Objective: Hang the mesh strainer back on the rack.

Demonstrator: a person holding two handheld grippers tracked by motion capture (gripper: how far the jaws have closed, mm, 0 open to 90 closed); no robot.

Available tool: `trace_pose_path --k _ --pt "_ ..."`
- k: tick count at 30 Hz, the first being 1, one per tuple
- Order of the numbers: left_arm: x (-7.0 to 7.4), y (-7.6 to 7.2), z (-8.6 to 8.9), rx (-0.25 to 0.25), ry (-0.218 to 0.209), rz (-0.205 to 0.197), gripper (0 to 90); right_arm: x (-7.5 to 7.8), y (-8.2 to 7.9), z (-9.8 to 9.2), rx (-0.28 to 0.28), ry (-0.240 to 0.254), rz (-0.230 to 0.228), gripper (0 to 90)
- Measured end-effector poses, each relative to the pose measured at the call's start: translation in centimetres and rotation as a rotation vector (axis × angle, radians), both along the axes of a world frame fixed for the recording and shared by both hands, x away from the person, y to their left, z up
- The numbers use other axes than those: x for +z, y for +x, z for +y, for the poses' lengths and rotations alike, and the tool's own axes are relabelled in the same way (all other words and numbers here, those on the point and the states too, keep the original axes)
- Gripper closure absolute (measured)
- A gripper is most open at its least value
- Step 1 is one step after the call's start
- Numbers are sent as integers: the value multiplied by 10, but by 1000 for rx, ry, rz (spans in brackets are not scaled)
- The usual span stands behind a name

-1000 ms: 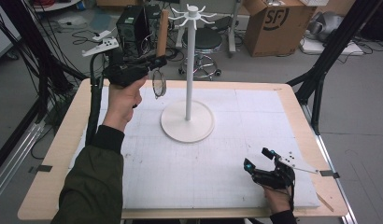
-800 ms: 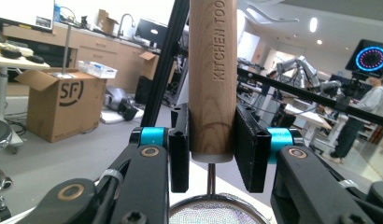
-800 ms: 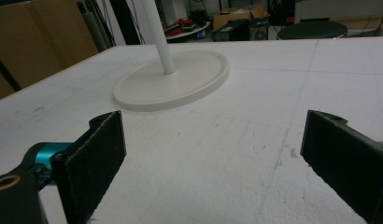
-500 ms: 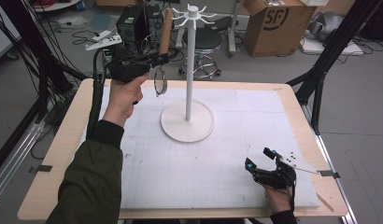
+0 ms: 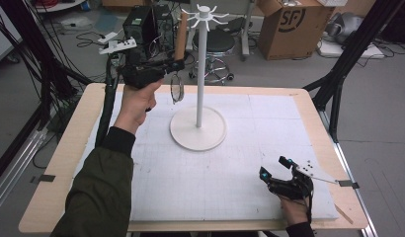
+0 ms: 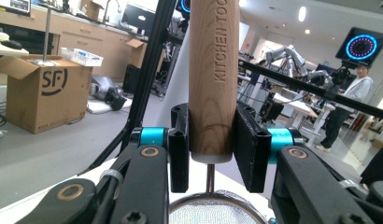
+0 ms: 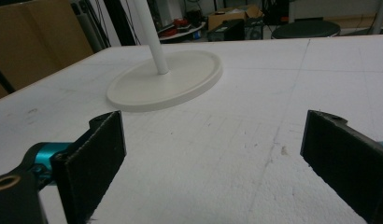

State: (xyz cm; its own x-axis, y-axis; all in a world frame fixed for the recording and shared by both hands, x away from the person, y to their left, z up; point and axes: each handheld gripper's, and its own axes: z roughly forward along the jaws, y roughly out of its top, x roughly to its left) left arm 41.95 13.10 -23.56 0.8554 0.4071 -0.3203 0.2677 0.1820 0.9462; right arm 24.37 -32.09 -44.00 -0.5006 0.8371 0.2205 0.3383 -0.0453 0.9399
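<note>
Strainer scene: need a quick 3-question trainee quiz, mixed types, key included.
1. True or false: the left gripper is shut on the wooden handle of the strainer.
2. Where is the white stand relative to the strainer in the high view?
A. to its left
B. to its right
C. beneath it
3. Fill in: the right gripper rests low over the white mat with jaws ____ and nothing between them.

Key:
1. True; both pads press the handle, mesh hanging below.
2. B.
3. Open.
</note>
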Motion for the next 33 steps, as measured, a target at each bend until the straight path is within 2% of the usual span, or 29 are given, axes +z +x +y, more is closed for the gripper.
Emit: trace_pose_path --k 2,5,11,14,18,20,23,29,33 --pt "-1 0 -1 -2 -7 2 693 0 0 0 0 -2 -5 59" --pt "-5 0 -3 -8 9 -1 692 0 0 0 0 -4 -6 59" --pt "-9 1 -5 -15 -11 -1 691 0 0 0 4 -6 0 59" --pt "-10 1 -5 4 -16 8 682 0 0 0 3 -4 0 59" --pt "-10 3 -2 47 -41 26 588 0 -1 0 3 -5 0 59" --pt "-10 3 -1 37 -43 24 557 0 -1 -1 1 -6 -1 59" --pt "-9 1 -1 49 -36 27 437 0 -1 -1 0 -8 0 59" --pt "-15 -6 2 53 -15 8 365 1 -1 0 5 -10 -4 59" --pt "-22 -17 5 67 8 -3 340 1 -1 2 12 -11 -7 59"
